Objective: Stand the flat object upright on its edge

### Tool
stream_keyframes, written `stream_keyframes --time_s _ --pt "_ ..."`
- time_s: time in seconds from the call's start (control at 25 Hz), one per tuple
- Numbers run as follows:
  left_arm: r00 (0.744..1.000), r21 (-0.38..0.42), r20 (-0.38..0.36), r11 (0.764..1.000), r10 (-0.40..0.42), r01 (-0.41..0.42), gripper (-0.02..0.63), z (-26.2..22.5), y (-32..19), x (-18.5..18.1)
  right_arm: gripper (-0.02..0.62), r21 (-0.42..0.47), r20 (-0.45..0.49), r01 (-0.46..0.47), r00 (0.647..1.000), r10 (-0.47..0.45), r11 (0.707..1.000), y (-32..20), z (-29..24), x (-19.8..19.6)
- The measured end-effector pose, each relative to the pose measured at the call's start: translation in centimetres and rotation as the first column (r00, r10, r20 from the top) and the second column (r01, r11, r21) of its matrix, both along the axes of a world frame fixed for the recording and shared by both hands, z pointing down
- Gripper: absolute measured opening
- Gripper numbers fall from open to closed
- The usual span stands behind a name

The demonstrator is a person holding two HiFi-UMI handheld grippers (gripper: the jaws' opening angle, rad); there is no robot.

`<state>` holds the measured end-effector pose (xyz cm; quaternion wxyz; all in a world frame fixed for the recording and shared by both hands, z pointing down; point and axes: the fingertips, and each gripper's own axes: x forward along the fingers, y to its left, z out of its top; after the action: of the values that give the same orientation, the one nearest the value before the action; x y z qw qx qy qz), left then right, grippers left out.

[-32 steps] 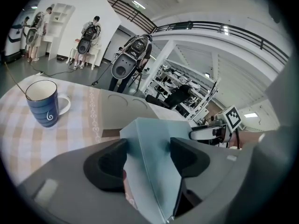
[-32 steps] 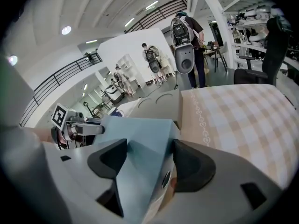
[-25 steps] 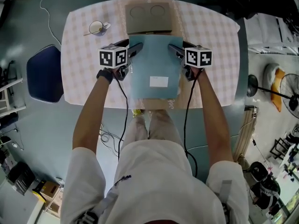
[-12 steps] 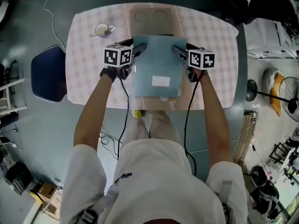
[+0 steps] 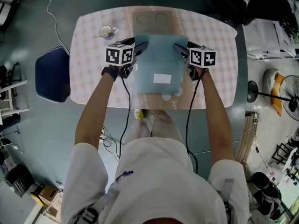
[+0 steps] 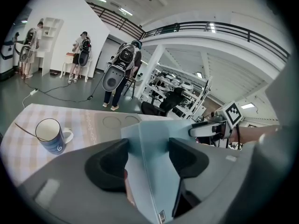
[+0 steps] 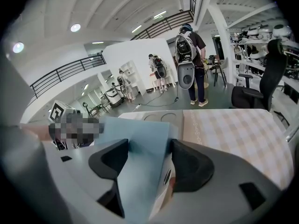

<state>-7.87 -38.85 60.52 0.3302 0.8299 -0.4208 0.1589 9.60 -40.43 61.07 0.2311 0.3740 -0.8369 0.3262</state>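
Left gripper (image 5: pixel 141 47) and right gripper (image 5: pixel 179 48) are each pinching a side edge of the blue box (image 5: pixel 161 64) in their fingers (image 6: pixel 106 164), holding it over the worktop (image 5: pixel 88 41) middle, likely to tip it upright.

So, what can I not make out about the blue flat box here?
- Head view: the blue flat box hides its own lower edge, so contact with the table cannot be told.
- Head view: the print on its white label is too small.
- Both gripper views: the box runs off the bottom edge.
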Motion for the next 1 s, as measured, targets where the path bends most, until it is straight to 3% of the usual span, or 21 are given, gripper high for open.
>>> stream_keyframes --time_s 1.0 --pt "1.0 0.086 0.024 0.996 0.018 -0.02 0.261 -5.0 -0.3 -0.8 0.285 0.102 -0.021 -0.008 1.0 0.01 0.995 -0.6 -5.4 -0.6"
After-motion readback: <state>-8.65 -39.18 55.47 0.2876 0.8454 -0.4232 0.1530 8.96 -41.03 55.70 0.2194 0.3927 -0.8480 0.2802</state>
